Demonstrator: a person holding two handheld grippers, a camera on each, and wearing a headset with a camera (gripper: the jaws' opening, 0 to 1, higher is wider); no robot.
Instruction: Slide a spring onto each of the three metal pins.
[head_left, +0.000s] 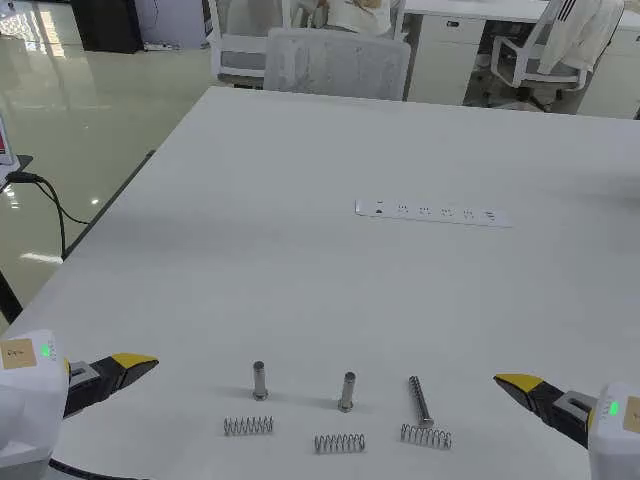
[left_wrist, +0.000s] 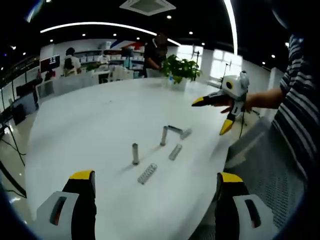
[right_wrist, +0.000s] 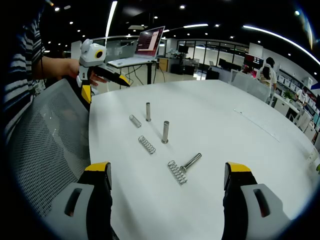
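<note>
Because both tools hang wide open and empty, the left tool (left_wrist: 156, 176) by the table's (head_left: 300, 250) left edge and the right tool (right_wrist: 167, 167) further right along its near edge, every risk lies ahead. Three springs lie in a row close to the near edge, each just in front of a pin: left spring (head_left: 248, 426), middle spring (head_left: 340, 442), right spring (head_left: 426, 436). The left pin (head_left: 259, 380) and middle pin (head_left: 347, 391) stand upright and unsupported, so a sideways nudge while threading would likely topple them. The right pin (head_left: 420, 400) lies tipped over beside its spring and may roll when gripped. A thin spring pinched too hard could flick away or slip over the edge.
</note>
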